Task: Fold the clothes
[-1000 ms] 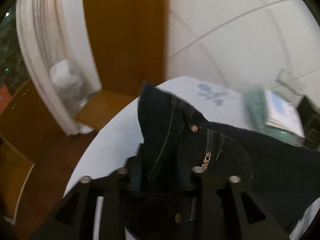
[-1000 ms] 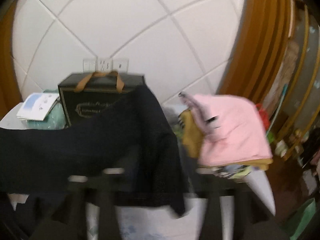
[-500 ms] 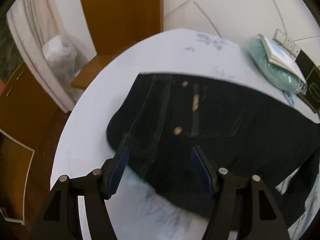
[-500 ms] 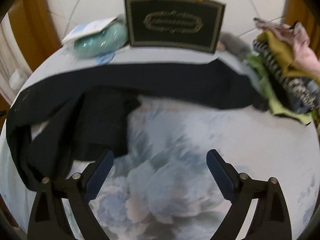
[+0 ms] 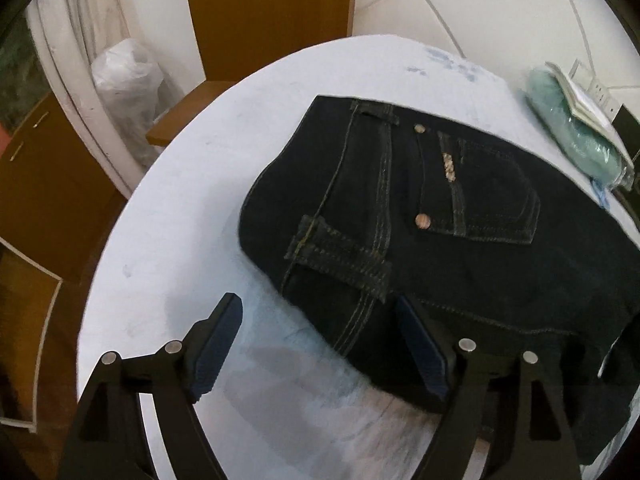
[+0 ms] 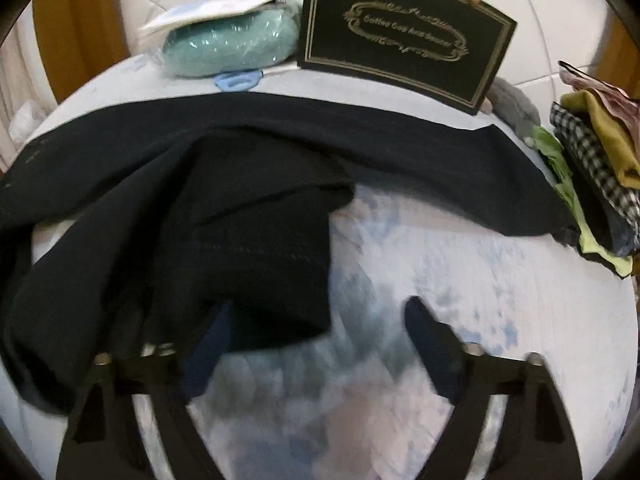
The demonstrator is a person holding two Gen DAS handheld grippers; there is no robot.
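Dark blue jeans (image 5: 420, 216) lie on the round white table (image 5: 168, 216), waistband and back pocket towards the left wrist view. My left gripper (image 5: 320, 332) is open just above the waistband edge, holding nothing. In the right wrist view the jeans' legs (image 6: 240, 184) stretch across the table, one leg reaching right, the other bunched at the left. My right gripper (image 6: 316, 328) is open, its left finger at the hem of the bunched leg, nothing clamped.
A black gift box (image 6: 404, 36) and a teal bagged bundle (image 6: 232, 44) stand at the table's back. A pile of other clothes (image 6: 596, 184) sits at the right edge. A wooden door (image 5: 268, 12) and a white plastic bag (image 5: 124, 80) lie beyond the table.
A second ago both grippers held the jeans up in the air. They laid them on the table and opened. The left gripper has since moved in closer to the waistband.
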